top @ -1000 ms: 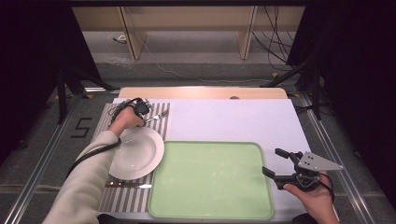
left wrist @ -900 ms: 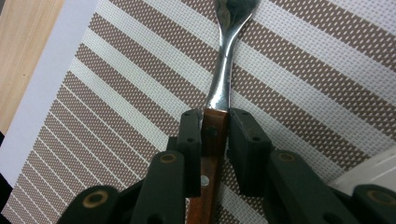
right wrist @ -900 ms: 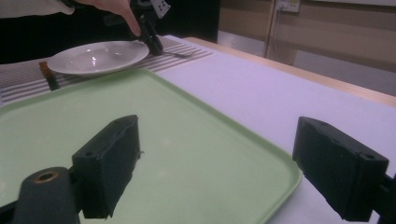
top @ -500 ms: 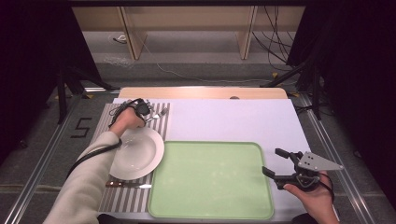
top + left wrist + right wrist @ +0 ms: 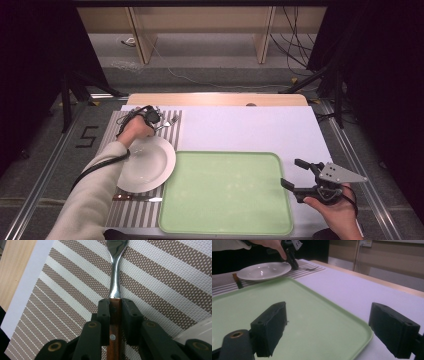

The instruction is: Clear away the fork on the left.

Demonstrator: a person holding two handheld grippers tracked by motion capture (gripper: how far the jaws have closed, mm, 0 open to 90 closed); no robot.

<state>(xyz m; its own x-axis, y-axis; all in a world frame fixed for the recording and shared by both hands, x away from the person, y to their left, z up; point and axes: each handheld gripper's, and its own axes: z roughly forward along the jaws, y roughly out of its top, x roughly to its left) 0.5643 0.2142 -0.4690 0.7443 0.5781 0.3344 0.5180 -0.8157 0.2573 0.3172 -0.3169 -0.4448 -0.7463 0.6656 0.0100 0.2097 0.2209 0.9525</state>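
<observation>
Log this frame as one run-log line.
left tongs: shut on fork handle, over striped placemat | right tongs: open, idle above green tray edge | plate: untouched

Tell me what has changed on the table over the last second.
Very little. The left tool has closed slightly further on the wooden handle of the fork at the far end of the striped placemat, and the fork lies where it lay. The white plate, the green tray and the open right tool beside the tray are as before.

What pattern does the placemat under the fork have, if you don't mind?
Brown and cream stripes on the placemat, clearest in the left gripper view.
</observation>
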